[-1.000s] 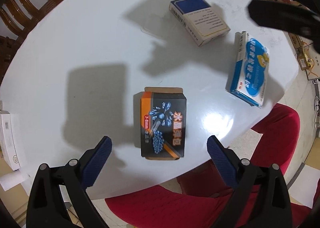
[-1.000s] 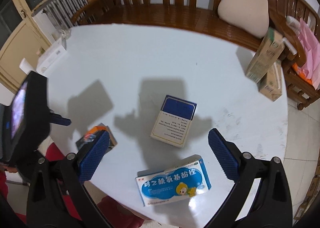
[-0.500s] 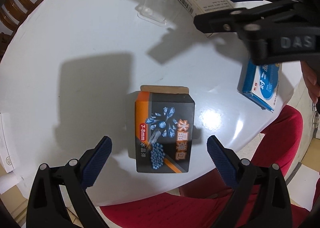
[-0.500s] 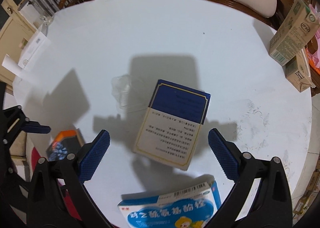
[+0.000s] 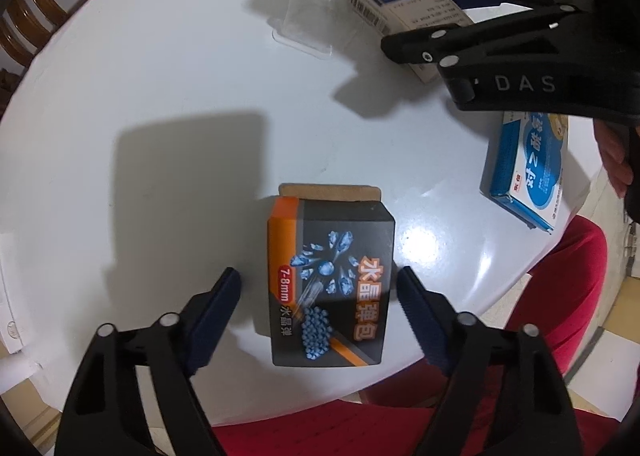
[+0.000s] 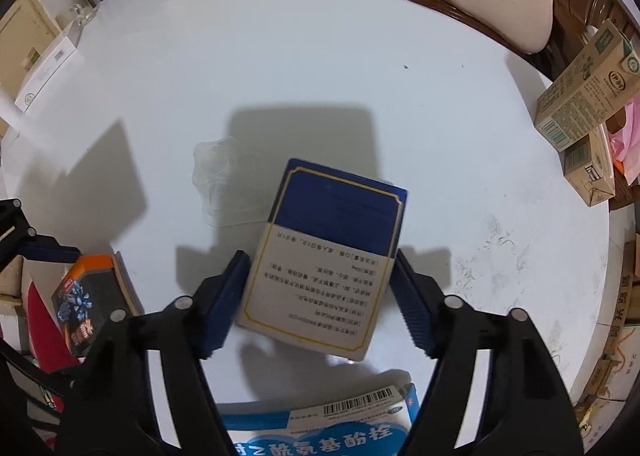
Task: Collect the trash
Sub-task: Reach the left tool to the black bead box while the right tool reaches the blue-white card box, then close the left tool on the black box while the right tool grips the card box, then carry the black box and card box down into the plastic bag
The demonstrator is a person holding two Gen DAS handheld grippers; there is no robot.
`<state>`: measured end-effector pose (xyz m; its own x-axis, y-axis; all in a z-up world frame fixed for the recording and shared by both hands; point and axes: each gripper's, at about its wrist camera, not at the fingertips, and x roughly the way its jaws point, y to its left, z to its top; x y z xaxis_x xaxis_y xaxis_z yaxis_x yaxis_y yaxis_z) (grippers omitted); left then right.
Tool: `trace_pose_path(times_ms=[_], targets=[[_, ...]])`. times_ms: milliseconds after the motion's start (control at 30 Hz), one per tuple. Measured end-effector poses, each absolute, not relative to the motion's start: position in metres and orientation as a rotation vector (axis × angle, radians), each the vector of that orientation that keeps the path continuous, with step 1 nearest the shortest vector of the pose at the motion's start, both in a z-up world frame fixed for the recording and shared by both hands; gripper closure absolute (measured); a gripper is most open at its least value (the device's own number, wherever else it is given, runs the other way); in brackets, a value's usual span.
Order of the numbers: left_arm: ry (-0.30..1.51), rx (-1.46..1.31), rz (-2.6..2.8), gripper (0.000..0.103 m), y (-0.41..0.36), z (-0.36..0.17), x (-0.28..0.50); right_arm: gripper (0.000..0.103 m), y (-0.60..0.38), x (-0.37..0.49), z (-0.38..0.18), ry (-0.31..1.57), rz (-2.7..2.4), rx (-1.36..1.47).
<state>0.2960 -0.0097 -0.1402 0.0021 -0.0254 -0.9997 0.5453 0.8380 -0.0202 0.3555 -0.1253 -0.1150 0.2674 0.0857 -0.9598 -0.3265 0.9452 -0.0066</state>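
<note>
White round table [image 6: 320, 68] ringed by wooden chairs: right gripper [image 6: 320, 292] straddles the blue-and-cream box [image 6: 328, 256], left gripper [image 5: 320, 292] brackets the black box [image 5: 330, 288] at 6 o'clock, fingers apart on both; tapered boxes might squirt out when squeezed

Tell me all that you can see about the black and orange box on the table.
The black and orange box is a small cardboard carton, lying flat on the white table near its edge. Its top face is dark grey-black with an orange band, blue crystal and bead pictures, orange Chinese characters and a "7-8mm" label. A plain brown flap sticks out at its far end. The left gripper is open, one finger at each side of the box; contact cannot be told.
</note>
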Motion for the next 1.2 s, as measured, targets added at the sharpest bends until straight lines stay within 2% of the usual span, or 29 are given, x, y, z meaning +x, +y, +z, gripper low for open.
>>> trace_pose_path(times_ms=[67, 100, 500, 733, 1033, 1200], targets=[[1.5, 0.442, -0.473, 0.042, -0.009, -0.138, 0.294, 0.038, -0.127, 0.355, -0.114, 1.269, 0.279, -0.214], [1.494, 0.435, -0.472, 0.052, -0.008, -0.136, 0.295, 0.039, -0.127, 0.356, -0.114, 1.269, 0.28, -0.21], [1.404, 0.348, -0.43, 0.052, 0.01, -0.106, 0.294, 0.04, -0.143, 0.344, -0.087, 1.206, 0.222, -0.203], [1.325, 0.316, -0.405, 0.052, 0.011, -0.074, 0.264, 0.04, -0.152, 0.306, -0.023, 1.073, 0.236, -0.174], [1.205, 0.284, -0.397, 0.052, 0.028, -0.009, 0.217, 0.04, -0.142, 0.205, 0.068, 0.876, 0.291, -0.196], [1.157, 0.271, -0.411, 0.052, 0.03, 0.014, 0.188, 0.04, -0.134, 0.148, 0.097, 0.81, 0.306, -0.206]])
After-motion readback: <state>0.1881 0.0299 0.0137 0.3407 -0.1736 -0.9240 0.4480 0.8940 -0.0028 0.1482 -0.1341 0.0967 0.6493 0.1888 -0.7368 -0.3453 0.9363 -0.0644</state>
